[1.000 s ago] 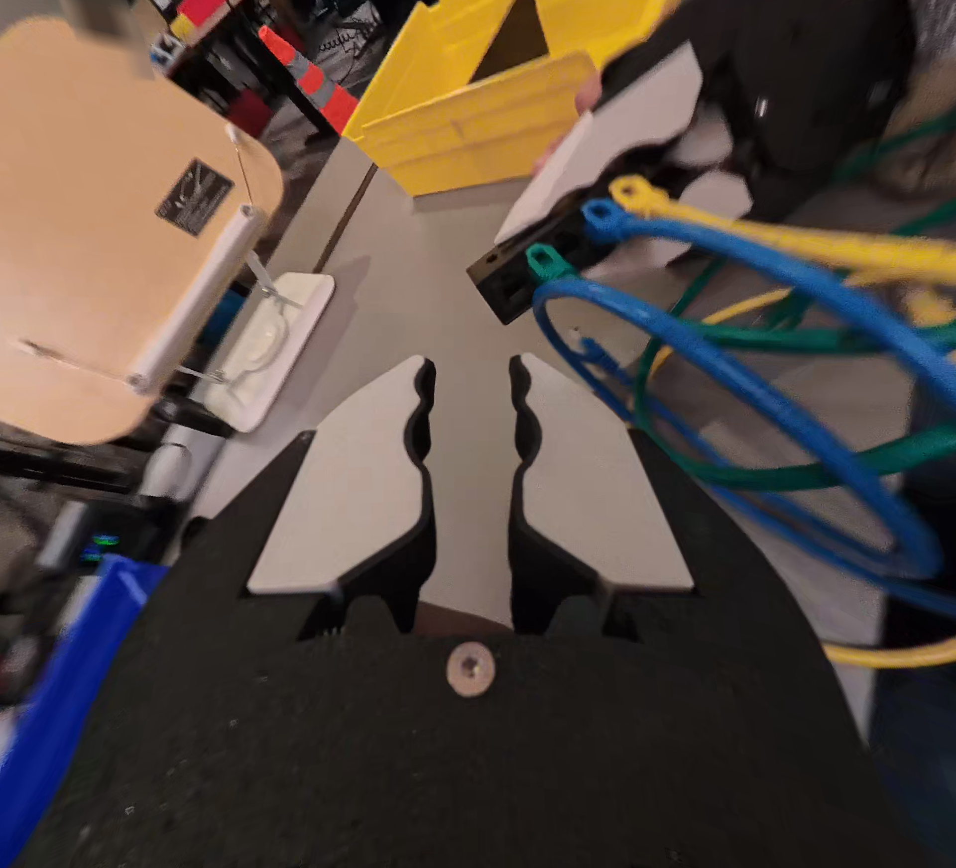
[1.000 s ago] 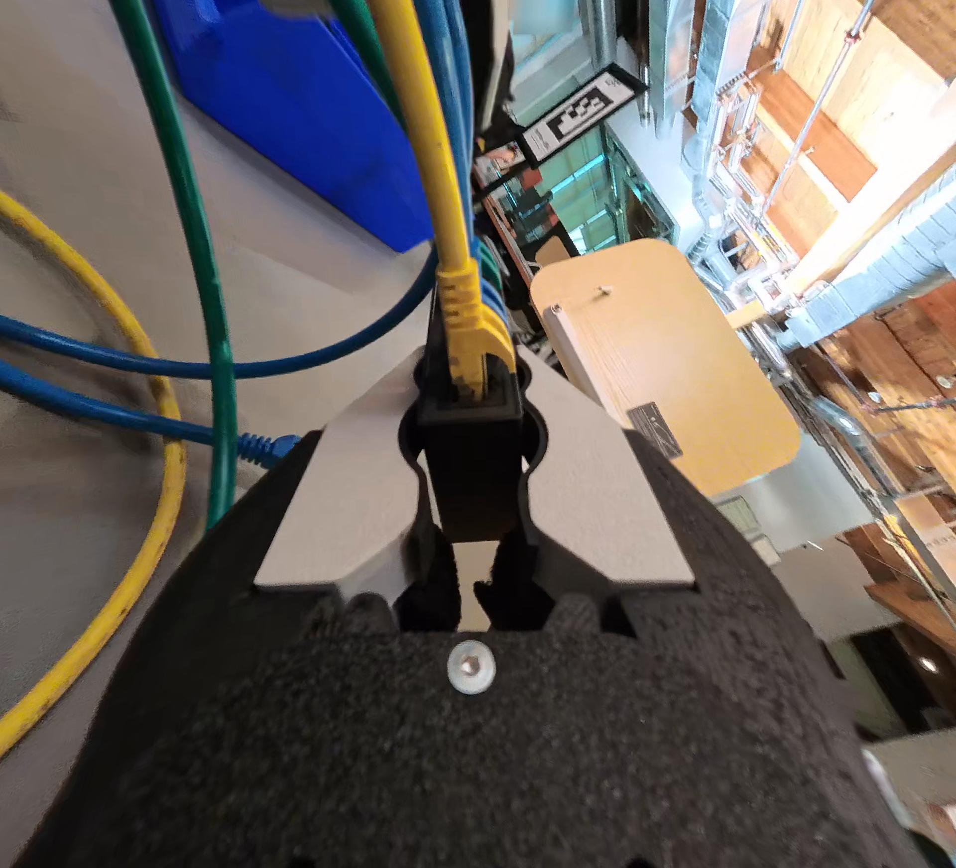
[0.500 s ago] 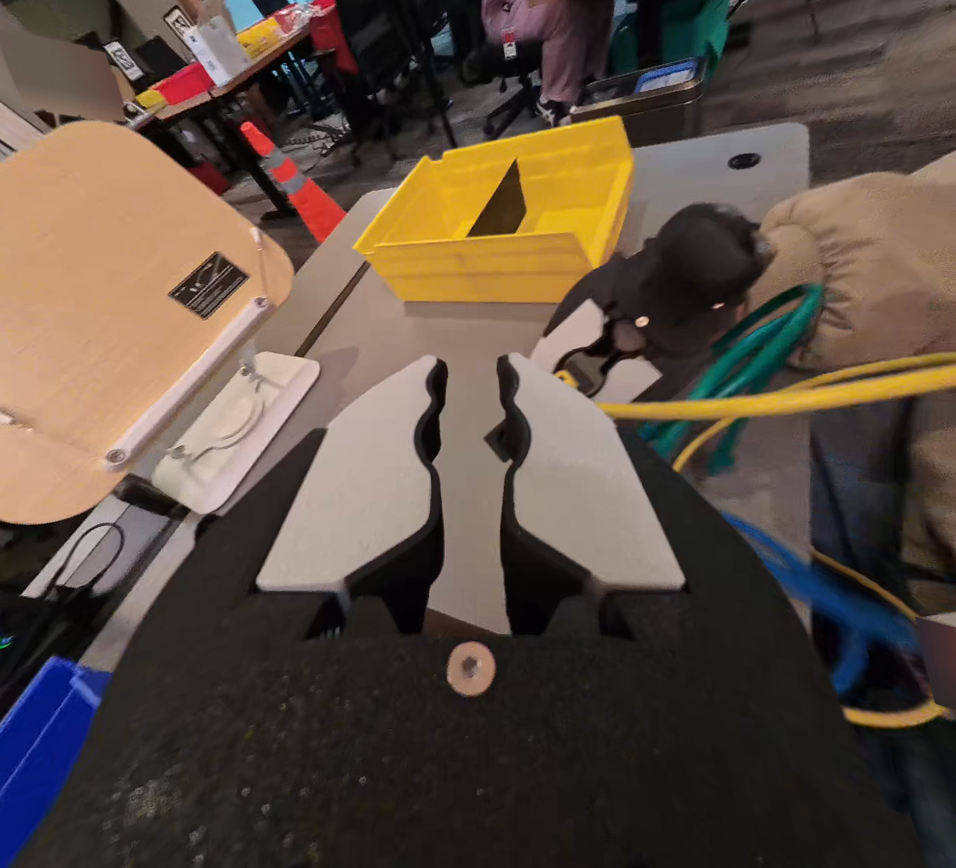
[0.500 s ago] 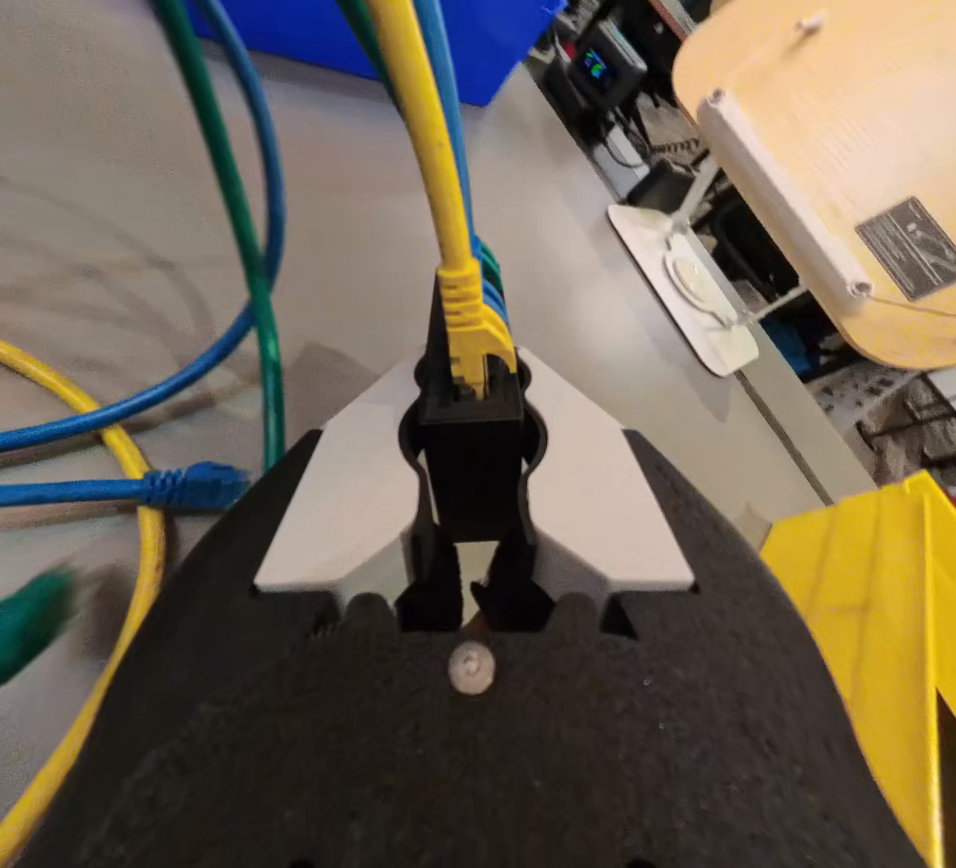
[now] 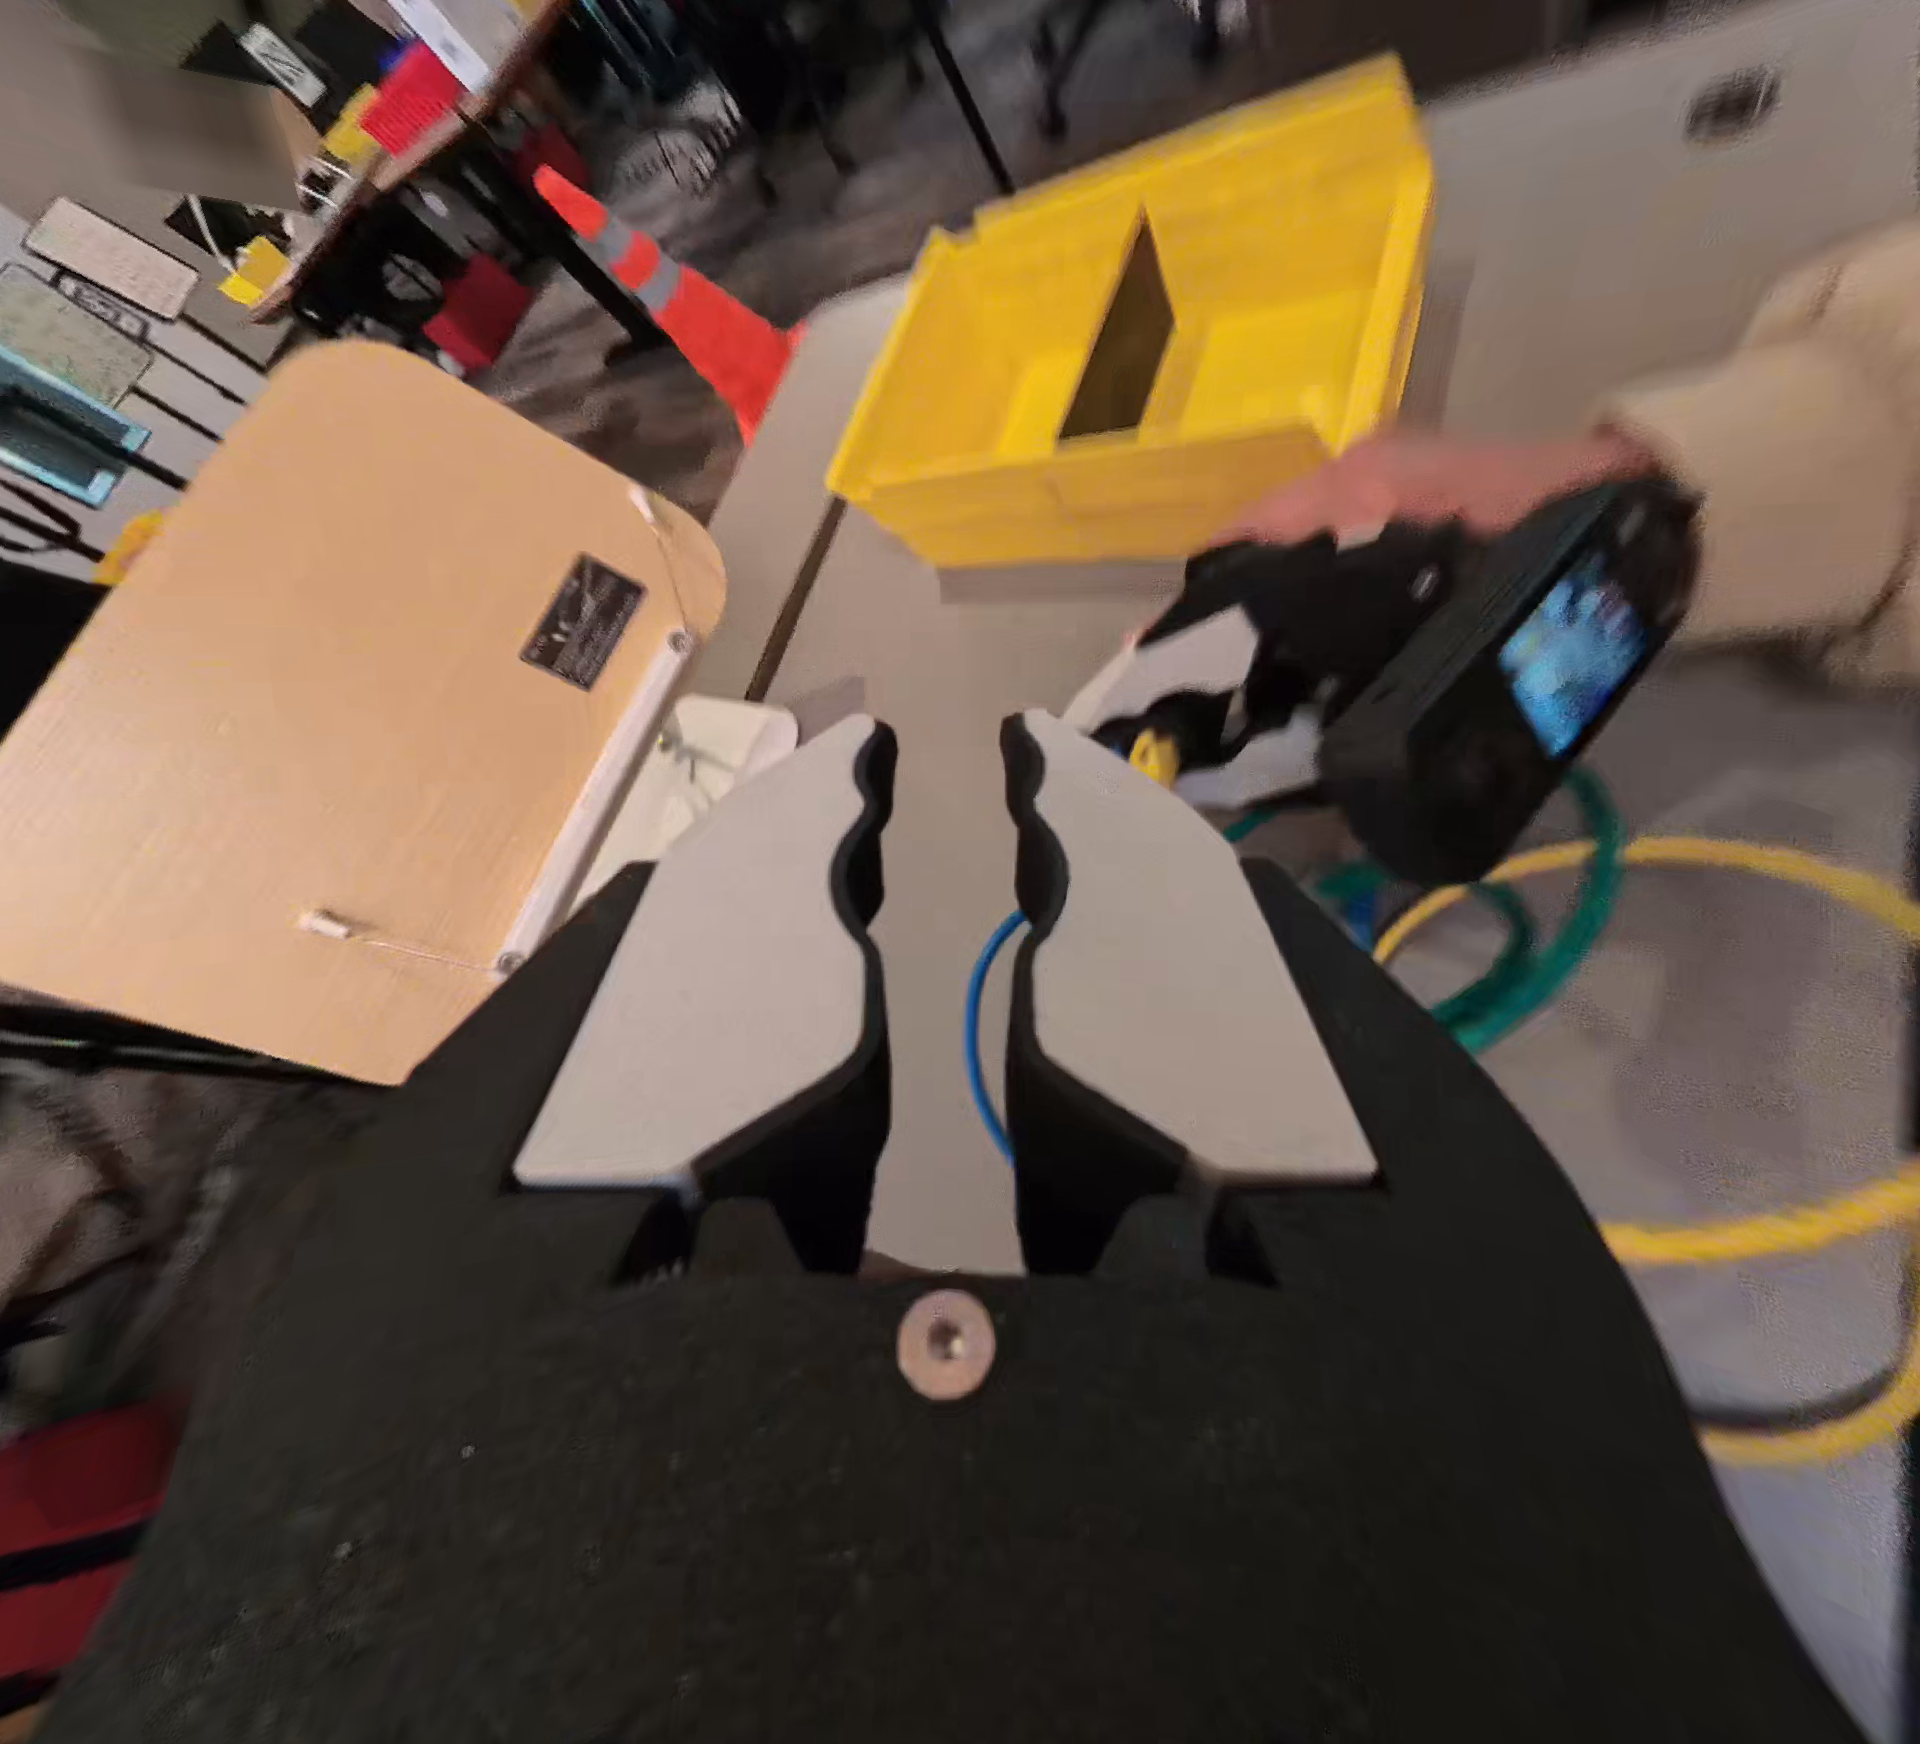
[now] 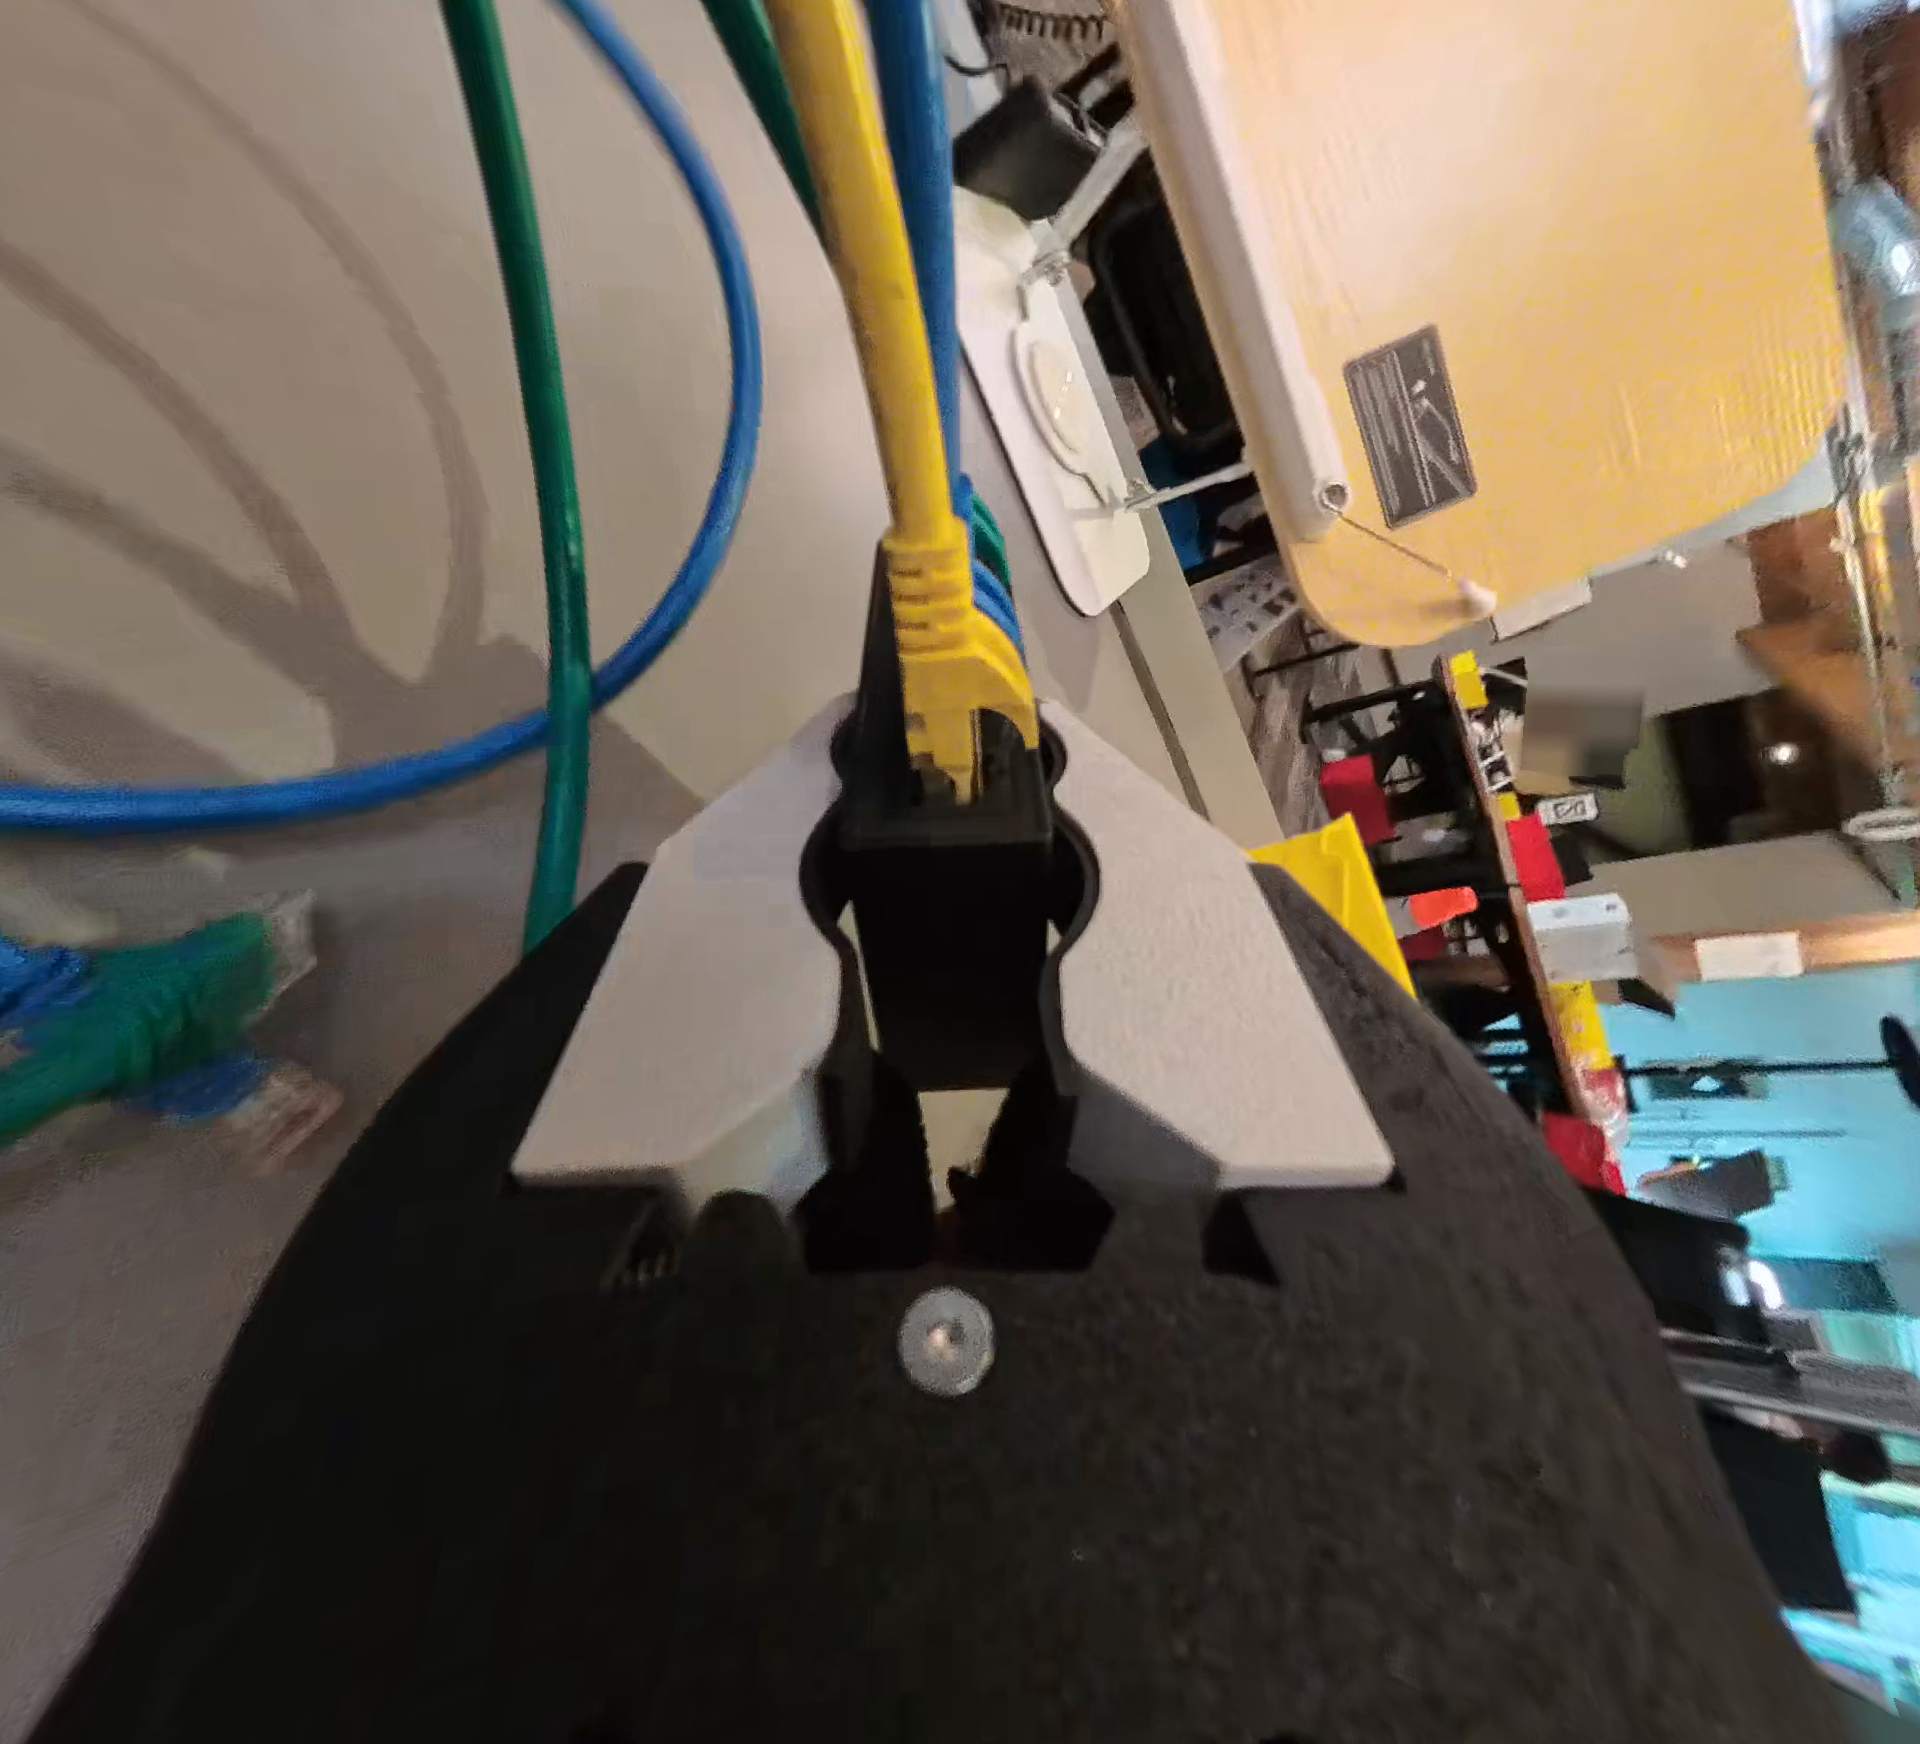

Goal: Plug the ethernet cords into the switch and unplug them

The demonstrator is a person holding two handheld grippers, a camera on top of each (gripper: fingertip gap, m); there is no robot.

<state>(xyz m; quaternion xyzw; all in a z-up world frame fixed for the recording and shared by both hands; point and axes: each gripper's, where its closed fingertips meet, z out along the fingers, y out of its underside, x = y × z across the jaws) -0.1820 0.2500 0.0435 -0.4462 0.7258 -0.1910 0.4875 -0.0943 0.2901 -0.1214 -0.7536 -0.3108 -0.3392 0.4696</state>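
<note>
L view, left to right: tan board (image 5: 312,676) w/ a black label stands off the worktop (image 5: 997,655) edge; an orange cone (image 5: 686,292) on the floor behind it. L tongs (image 5: 948,749) sit centre, parted by a narrow gap, nothing between them, over bare worktop; a thin blue cord (image 5: 982,1019) shows through the gap. Yellow bin (image 5: 1143,344) farther back. To the right, a hand (image 5: 1434,479) holds the R tongs (image 5: 1164,738), with a camera body and lit screen behind them. Green and yellow loops (image 5: 1662,863) lie on the worktop below.

R view: loose green and blue plugs (image 6: 156,1019) lie far left on the worktop. Green cord (image 6: 520,344) and blue cord run up the frame. Centre, the R tongs (image 6: 948,728) are clamped on the black switch (image 6: 945,915), held off the worktop. Yellow cord (image 6: 862,240) is plugged into its nearest port; blue and green plugs sit in the ports behind it. Tan board at right.
</note>
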